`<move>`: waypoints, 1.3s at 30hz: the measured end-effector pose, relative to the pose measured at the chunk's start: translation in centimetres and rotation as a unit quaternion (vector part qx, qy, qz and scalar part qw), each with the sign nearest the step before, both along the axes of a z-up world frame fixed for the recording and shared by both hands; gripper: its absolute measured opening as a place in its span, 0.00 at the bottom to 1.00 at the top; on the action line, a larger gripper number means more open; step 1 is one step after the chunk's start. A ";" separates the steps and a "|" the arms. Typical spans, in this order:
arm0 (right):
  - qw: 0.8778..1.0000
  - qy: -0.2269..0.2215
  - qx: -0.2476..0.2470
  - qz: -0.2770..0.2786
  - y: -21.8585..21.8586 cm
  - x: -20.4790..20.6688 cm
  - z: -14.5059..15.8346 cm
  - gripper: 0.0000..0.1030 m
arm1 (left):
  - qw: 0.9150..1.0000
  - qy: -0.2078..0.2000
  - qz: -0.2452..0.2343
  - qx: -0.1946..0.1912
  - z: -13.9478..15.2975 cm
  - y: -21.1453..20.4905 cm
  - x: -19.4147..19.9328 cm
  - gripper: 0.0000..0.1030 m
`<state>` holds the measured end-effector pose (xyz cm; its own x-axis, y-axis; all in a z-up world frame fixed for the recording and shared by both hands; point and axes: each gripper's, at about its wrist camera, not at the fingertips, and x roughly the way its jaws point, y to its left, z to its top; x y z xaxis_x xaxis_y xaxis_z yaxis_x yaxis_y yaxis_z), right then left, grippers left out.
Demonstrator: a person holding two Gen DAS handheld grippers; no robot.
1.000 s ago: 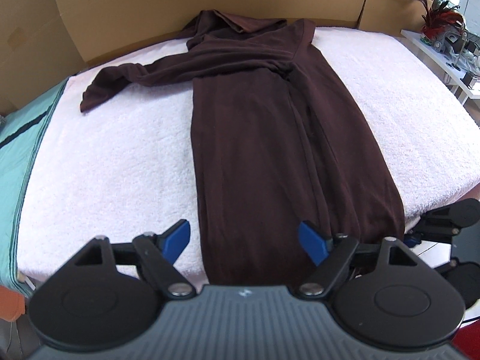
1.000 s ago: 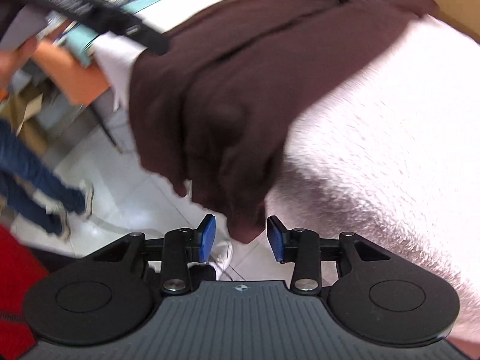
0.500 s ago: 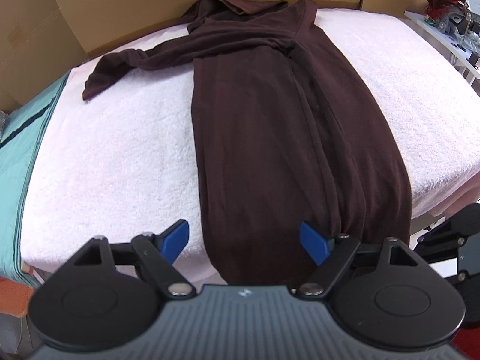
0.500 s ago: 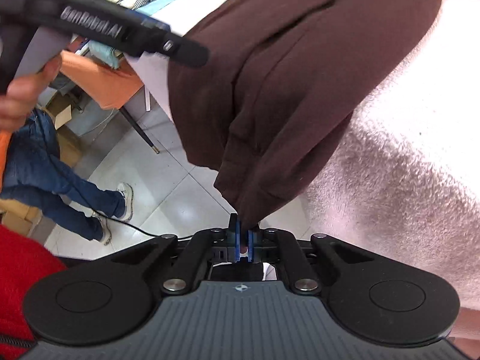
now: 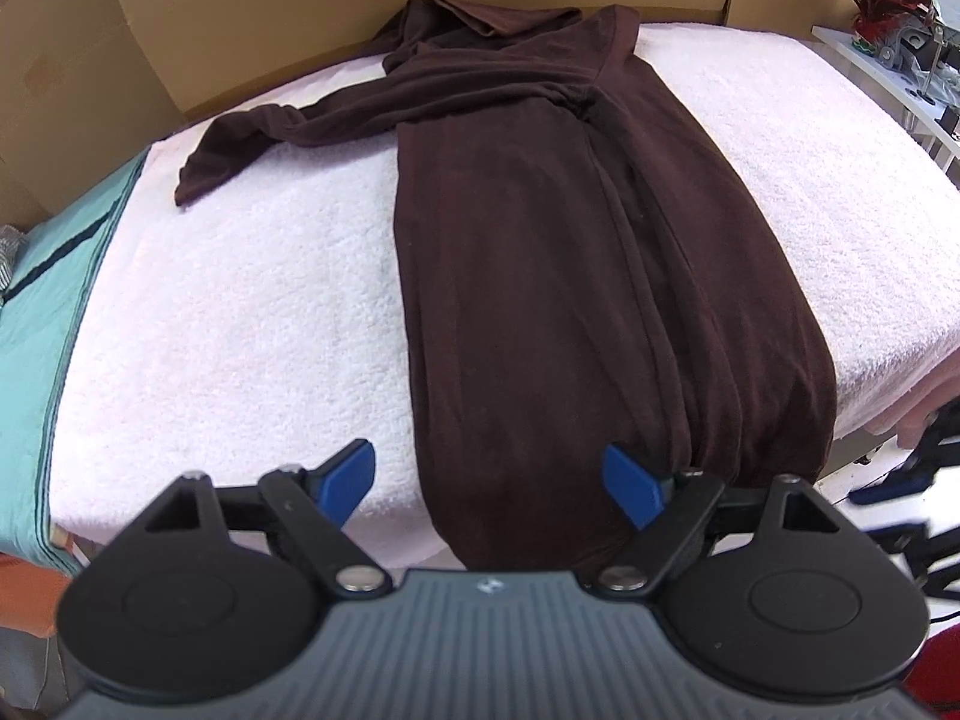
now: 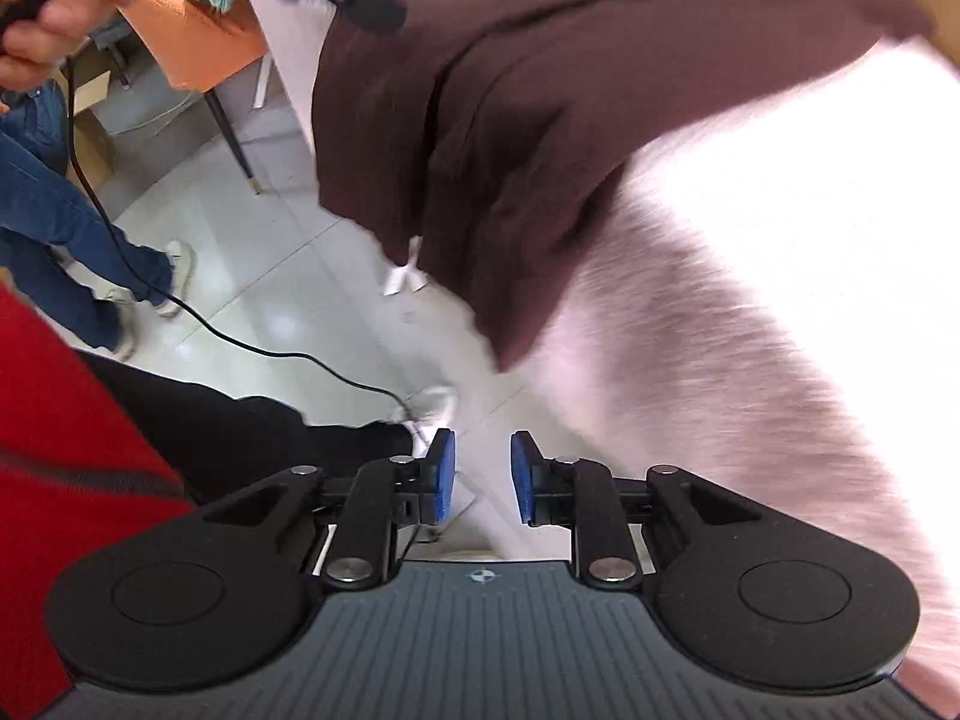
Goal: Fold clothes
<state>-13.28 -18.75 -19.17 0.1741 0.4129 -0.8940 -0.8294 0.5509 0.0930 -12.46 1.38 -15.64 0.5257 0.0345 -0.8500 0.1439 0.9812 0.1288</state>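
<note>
A dark brown long-sleeved garment lies lengthwise on a pink-white towel-covered table, one sleeve stretched out to the far left. Its hem hangs over the near edge. My left gripper hovers open at that hem, its blue pads wide apart on either side of the hanging cloth without pressing it. In the right wrist view the hem's corner dangles over the table edge. My right gripper is below it, jaws opening, with nothing between the pads.
Cardboard panels stand behind the table. A teal cloth lies at the left. A person's hand holds the left gripper's handle. Jeans-clad legs, a black cable and an orange stool are on the tiled floor.
The right gripper closed on the dangling hem corner half a second ago, then let go and drew back; the corner now hangs free. The left gripper stayed open at the hem.
</note>
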 end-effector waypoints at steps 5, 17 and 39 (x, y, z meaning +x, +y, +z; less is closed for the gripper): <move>0.990 -0.026 0.110 -0.081 0.2 2.0 5.1 0.21 | 1.000 -0.014 -0.015 0.004 0.1 -0.5 -0.6 0.79; 0.974 0.006 0.151 -0.167 2.4 7.1 6.8 0.21 | 0.997 -0.059 -0.045 -0.022 2.2 2.6 2.1 0.80; 0.974 -0.100 -0.029 -0.202 6.0 13.7 6.1 0.17 | 0.923 -0.041 0.291 -0.249 -0.3 19.7 25.3 0.74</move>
<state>0.39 -12.77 -13.08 0.4857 0.2242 -0.8449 -0.5421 0.8355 -0.0899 12.80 21.09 -15.93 0.6054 -0.0537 -0.7941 -0.4154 0.8297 -0.3728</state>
